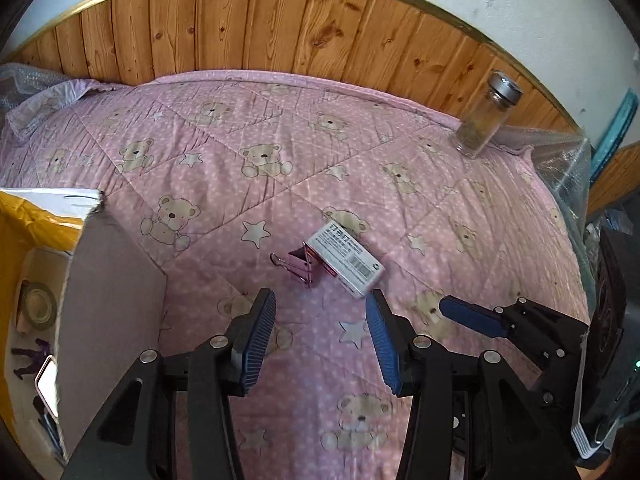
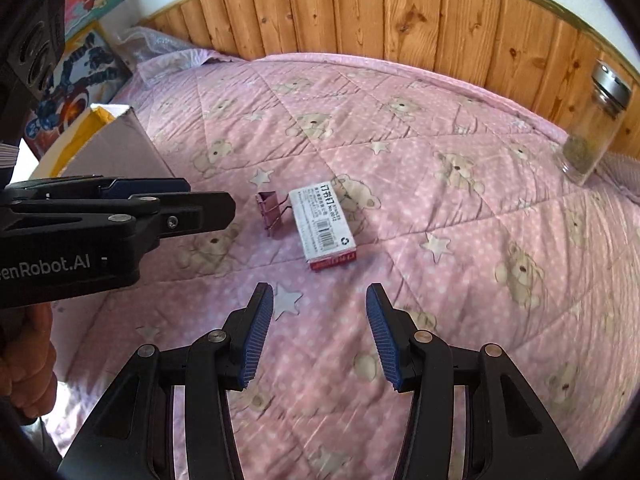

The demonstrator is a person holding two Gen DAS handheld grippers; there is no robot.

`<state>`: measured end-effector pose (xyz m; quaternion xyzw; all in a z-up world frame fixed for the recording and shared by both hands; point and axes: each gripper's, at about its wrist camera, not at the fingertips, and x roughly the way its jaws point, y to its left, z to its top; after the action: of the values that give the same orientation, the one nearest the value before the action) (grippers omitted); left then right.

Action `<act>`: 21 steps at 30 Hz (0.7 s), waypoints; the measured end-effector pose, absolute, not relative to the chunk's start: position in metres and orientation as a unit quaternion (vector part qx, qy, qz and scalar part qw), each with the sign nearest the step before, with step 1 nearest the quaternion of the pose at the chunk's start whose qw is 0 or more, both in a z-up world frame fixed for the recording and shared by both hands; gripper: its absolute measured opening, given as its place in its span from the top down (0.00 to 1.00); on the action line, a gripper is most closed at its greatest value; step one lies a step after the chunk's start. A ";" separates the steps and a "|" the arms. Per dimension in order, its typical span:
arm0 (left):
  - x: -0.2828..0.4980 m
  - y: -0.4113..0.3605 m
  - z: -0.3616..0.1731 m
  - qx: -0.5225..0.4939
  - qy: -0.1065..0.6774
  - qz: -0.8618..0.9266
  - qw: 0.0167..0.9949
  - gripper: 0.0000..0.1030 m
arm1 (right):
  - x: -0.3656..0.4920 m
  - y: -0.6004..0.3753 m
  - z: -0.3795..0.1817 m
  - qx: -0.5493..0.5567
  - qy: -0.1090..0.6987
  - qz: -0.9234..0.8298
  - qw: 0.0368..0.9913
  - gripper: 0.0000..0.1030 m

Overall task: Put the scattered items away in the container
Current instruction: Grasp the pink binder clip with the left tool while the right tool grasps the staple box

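Left wrist view, left gripper [image 1: 320,300] open, staple box [image 1: 347,259] and pink binder clip [image 1: 298,266] just ahead, cardboard box [image 1: 112,300] to its left, right gripper [image 2: 320,294] open.

Soft even daylight, no hard shadows; heavy fisheye bending with black corners; wood paneling [image 1: 280,20] curves at 12 o'clock; pink quilt [image 2: 320,420] smears toward 6 o'clock in right view.
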<state>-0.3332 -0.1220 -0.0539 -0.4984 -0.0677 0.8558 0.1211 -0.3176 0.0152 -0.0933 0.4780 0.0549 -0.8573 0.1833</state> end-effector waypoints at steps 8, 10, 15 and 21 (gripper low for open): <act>-0.375 -0.121 -0.106 -0.523 -0.077 0.841 0.115 0.53 | -0.360 0.003 -0.135 0.463 0.099 -0.851 0.228 0.48; -0.380 -0.120 -0.115 -0.525 -0.079 0.839 0.118 0.54 | -0.365 0.005 -0.136 0.460 0.093 -0.852 0.233 0.54; -0.384 -0.117 -0.117 -0.518 -0.072 0.843 0.126 0.73 | -0.364 0.016 -0.133 0.469 0.070 -0.852 0.224 0.62; -0.381 -0.117 -0.108 -0.506 -0.062 0.852 0.123 0.78 | -0.351 0.032 -0.123 0.476 0.023 -0.853 0.210 0.62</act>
<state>-0.3811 -0.1165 -0.1075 -0.5057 -0.0623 0.8516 0.1234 -0.3509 0.0325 -0.1229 0.4763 0.0231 -0.8534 0.2104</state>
